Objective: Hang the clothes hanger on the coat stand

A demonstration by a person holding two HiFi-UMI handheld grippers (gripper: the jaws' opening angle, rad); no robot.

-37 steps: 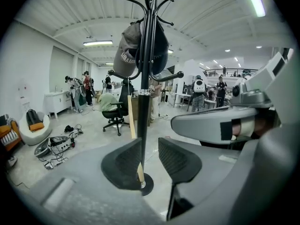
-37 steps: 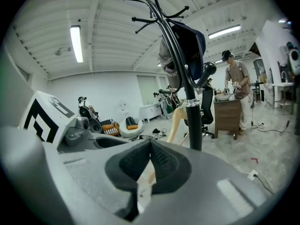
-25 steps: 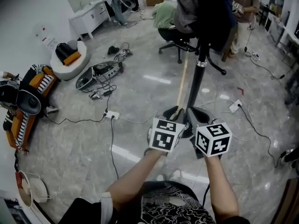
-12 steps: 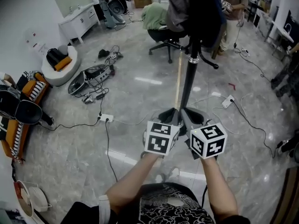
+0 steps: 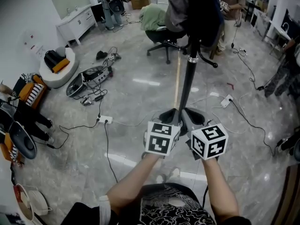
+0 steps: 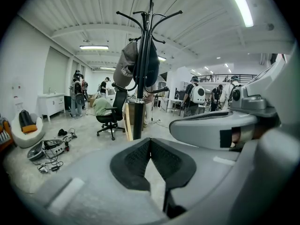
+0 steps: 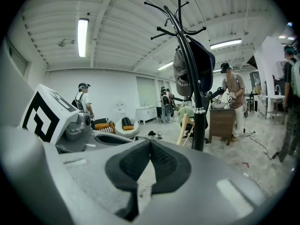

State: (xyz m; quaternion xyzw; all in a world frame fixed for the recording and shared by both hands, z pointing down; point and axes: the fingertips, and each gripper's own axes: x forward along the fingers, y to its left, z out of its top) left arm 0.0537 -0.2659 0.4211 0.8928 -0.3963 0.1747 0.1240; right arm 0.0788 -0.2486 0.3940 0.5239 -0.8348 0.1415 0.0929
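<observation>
The black coat stand [image 5: 186, 81] rises straight ahead, its hooks [image 6: 150, 18] spread at the top. Dark garments [image 6: 138, 64] hang from it, also seen in the right gripper view [image 7: 194, 64]. I see no clothes hanger clearly in any view. My left gripper [image 5: 172, 115] and right gripper [image 5: 191, 115] are held side by side, low, just in front of the stand's base. The left gripper [image 6: 150, 140] is shut, its black pads meeting with nothing between them. The right gripper [image 7: 150, 142] is shut and empty too.
A pale wooden bar [image 5: 177, 81] stands just left of the pole. An office chair [image 5: 161, 34] with a green cloth is behind it. Cables and power strips [image 5: 105, 120] lie on the floor, with clutter [image 5: 89, 76] at left. People stand at the back and right edge [image 5: 281, 64].
The head view has shifted, so the stand and floor clutter sit slightly differently. Both grippers stay side by side before the stand's base. A person has come into view at the right edge.
</observation>
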